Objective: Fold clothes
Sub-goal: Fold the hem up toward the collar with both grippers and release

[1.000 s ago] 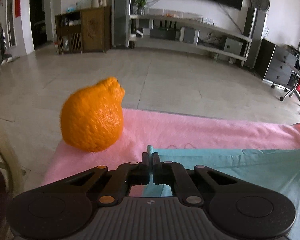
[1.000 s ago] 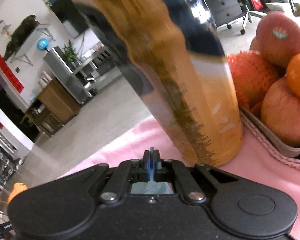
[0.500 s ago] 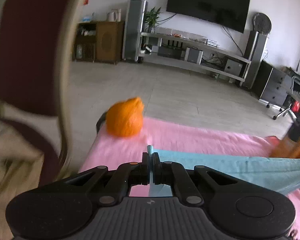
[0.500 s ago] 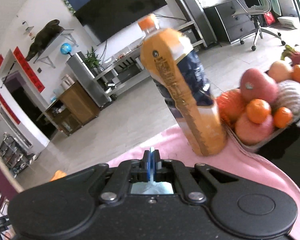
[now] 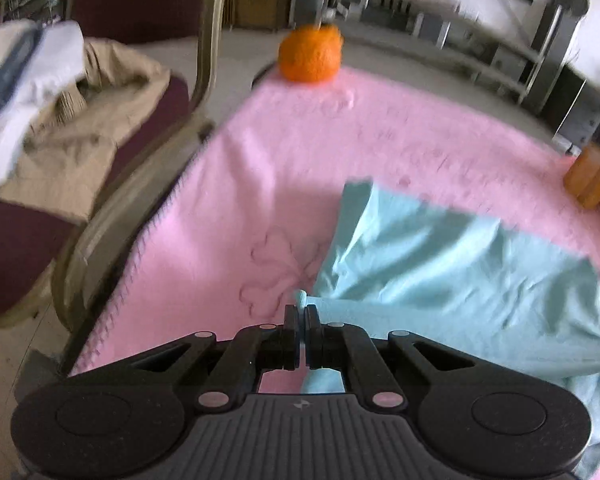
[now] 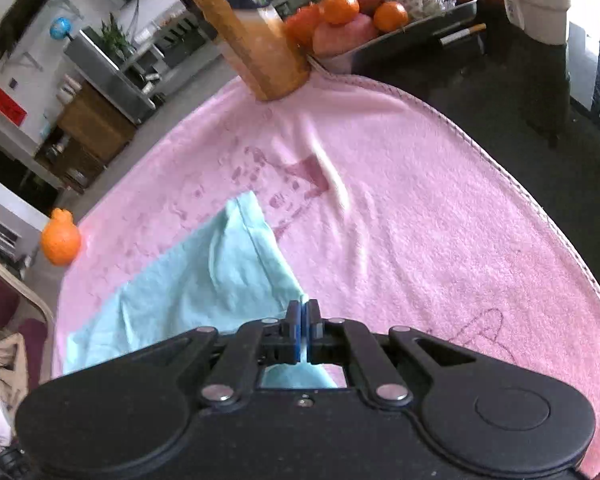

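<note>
A light blue garment [image 5: 452, 268] lies on a pink blanket [image 5: 300, 152] that covers the table. My left gripper [image 5: 302, 310] is shut on the garment's near left edge, and a pinch of blue cloth sticks up between its jaws. My right gripper [image 6: 303, 308] is shut on the opposite near corner of the same garment [image 6: 204, 276]. The cloth hangs slack and wrinkled between the two grips, its far corner resting on the blanket [image 6: 420, 208].
A knobbly orange fruit [image 5: 310, 54] sits at the blanket's far left corner. An orange drink bottle [image 6: 244, 32] and a tray of fruit [image 6: 380, 8] stand at the far right. A chair [image 5: 100, 184] piled with beige and white clothes [image 5: 52, 120] stands left of the table.
Both grippers have drawn back toward the near edge with the blue garment in them. The fruit and the bottle now look much farther off, and far more blanket shows.
</note>
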`<state>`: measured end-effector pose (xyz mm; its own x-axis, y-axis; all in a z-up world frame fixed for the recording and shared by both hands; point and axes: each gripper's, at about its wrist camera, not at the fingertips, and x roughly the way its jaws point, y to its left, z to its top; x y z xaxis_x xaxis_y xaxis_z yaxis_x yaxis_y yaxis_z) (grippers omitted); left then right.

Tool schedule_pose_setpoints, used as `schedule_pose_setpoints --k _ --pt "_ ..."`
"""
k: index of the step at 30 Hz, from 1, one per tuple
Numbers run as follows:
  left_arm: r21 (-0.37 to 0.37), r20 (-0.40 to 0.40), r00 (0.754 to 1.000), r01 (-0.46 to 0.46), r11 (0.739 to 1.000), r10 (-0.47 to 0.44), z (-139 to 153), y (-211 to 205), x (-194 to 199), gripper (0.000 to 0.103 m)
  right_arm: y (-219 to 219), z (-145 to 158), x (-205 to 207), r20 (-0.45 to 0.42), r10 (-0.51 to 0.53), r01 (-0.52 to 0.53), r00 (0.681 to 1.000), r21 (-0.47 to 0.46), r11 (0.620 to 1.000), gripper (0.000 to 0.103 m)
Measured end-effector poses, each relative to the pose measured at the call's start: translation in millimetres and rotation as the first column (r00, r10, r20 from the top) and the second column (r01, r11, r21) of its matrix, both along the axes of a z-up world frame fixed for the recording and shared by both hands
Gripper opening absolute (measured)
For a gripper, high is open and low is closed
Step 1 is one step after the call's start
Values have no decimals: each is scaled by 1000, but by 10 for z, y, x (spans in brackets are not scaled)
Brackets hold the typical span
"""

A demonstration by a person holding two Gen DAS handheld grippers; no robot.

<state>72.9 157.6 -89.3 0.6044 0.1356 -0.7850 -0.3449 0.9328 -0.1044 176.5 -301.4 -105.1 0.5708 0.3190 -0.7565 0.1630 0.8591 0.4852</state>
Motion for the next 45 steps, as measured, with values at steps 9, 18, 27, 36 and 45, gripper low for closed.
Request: schedule_pose_setpoints --k 9,18,27,36,45 --pt "30 60 996 67 997 -68 132 -141 -552 3 -249 305 -539 104 -7 3 995 44 999 2" --pt "52 36 997 68 996 -70 -98 -27 -937 19 -308 -69 -837 -9 -18 17 1000 -72 997 13" --pt "103 -20 967 256 961 -255 -161 -619 -342 21 319 94 -471 -61 215 -219 975 -90 972 24" --pt "119 -245 833 534 837 -496 -420 -919 -341 18 836 -220 -197 -204 325 -367 923 -216 905 23" --pt "33 -28 895 447 894 -446 2 -508 -812 19 380 150 -774 -172 326 -350 929 -128 928 27"
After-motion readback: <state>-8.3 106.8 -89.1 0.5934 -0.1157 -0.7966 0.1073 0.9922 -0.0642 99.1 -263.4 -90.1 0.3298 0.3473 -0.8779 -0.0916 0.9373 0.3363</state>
